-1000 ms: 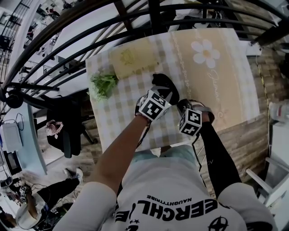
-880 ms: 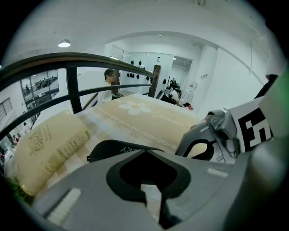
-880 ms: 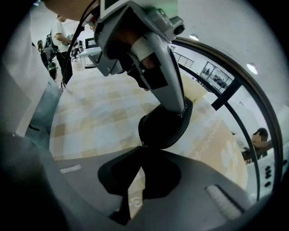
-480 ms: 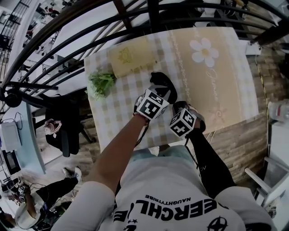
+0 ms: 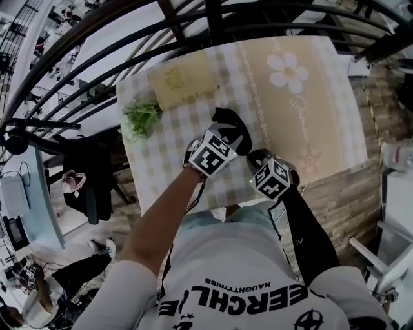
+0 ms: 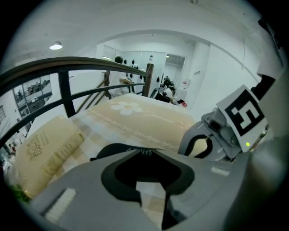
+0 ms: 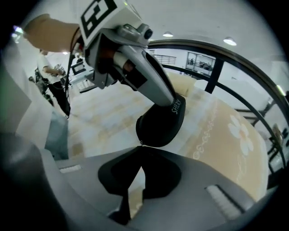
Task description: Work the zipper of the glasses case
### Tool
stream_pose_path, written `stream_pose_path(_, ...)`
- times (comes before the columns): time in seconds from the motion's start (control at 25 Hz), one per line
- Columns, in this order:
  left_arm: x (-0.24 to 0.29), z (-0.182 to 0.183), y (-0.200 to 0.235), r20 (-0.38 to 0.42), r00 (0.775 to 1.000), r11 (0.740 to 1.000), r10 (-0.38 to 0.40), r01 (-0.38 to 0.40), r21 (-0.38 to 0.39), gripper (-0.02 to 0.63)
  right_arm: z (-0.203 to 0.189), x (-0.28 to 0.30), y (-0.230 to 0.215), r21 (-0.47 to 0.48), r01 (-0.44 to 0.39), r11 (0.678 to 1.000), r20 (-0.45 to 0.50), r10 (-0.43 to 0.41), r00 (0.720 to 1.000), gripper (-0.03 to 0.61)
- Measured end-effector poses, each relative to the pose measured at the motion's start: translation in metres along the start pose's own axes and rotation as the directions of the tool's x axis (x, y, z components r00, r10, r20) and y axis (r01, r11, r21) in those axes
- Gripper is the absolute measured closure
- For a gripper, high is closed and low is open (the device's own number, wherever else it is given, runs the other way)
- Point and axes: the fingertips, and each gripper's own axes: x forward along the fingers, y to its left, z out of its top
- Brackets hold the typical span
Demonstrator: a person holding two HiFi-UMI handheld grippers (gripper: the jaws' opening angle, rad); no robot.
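A black glasses case (image 5: 231, 121) lies on the checked tablecloth (image 5: 161, 161) near the table's middle. My left gripper (image 5: 226, 134) is shut on the case's near rim; in the right gripper view its grey fingers (image 7: 151, 83) clamp the case (image 7: 160, 122) from above. My right gripper (image 7: 141, 146) is shut at the case's lowest tip, where a small zipper pull (image 7: 141, 144) shows. In the left gripper view the case (image 6: 118, 151) sits just beyond the closed jaws, and most of it is hidden by them.
A beige pouch (image 5: 182, 80) lies at the table's far side, with a green leafy sprig (image 5: 142, 119) to its left. A beige runner with a daisy print (image 5: 287, 67) covers the right half. Black railing bars (image 5: 213, 16) arch over the far edge.
My right gripper shifted a little left and then back right beside the case. The left gripper has stayed clamped on the case.
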Motion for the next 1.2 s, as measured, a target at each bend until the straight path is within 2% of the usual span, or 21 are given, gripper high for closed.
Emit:
stream_pose_path(0.12, -0.004, -0.006, -0.021, -0.052, 0.996, 0.994, -0.073, 0.077, 0.072, 0.510, -0.025, -0.013, -0.010, -0.097, -0.029, 0.995, -0.019, 0.028, 0.999, 0.549)
stream_pose_path(0.28, -0.001, 0.000, -0.032, -0.060, 0.994, 0.986, -0.088, 0.095, 0.137, 0.509, -0.039, -0.022, -0.051, -0.154, 0.023, 0.988, -0.046, -0.031, 0.998, 0.548)
stream_pose_path(0.4, 0.005, 0.011, -0.034, -0.052, 0.996, 0.982, -0.078, 0.086, 0.171, 0.509, -0.044, -0.022, -0.085, -0.190, 0.093, 0.977, -0.088, -0.111, 0.990, 0.548)
stream_pose_path(0.52, 0.014, 0.024, -0.025, -0.033, 0.999, 0.976, -0.029, 0.035, 0.214, 0.510, -0.047, -0.020, -0.112, -0.191, 0.165, 0.968, -0.111, -0.189, 0.976, 0.548)
stream_pose_path(0.6, 0.022, 0.027, -0.016, -0.040, 0.999, 0.968, 0.008, 0.002, 0.252, 0.518, -0.047, -0.017, -0.116, -0.201, 0.169, 0.965, -0.115, -0.194, 0.974, 0.548)
stream_pose_path(0.68, 0.031, 0.020, -0.011, -0.083, 0.996, 0.960, 0.015, 0.009, 0.280, 0.520, -0.048, -0.014, -0.115, -0.212, 0.162, 0.964, -0.112, -0.188, 0.976, 0.548)
stream_pose_path(0.76, 0.034, 0.015, -0.011, -0.100, 0.995, 0.965, -0.001, 0.027, 0.260, 0.522, -0.050, -0.014, -0.112, -0.204, 0.151, 0.967, -0.105, -0.175, 0.979, 0.548)
stream_pose_path(0.84, 0.033, 0.012, -0.012, -0.091, 0.996, 0.975, -0.012, 0.032, 0.219, 0.588, -0.052, -0.015, -0.108, -0.195, 0.132, 0.972, -0.099, -0.153, 0.983, 0.548)
stream_pose_path(1.2, 0.035, 0.006, -0.014, -0.096, 0.995, 0.975, 0.026, -0.004, 0.223, 0.592, -0.056, -0.020, -0.086, -0.120, 0.074, 0.990, -0.067, -0.082, 0.994, 0.549)
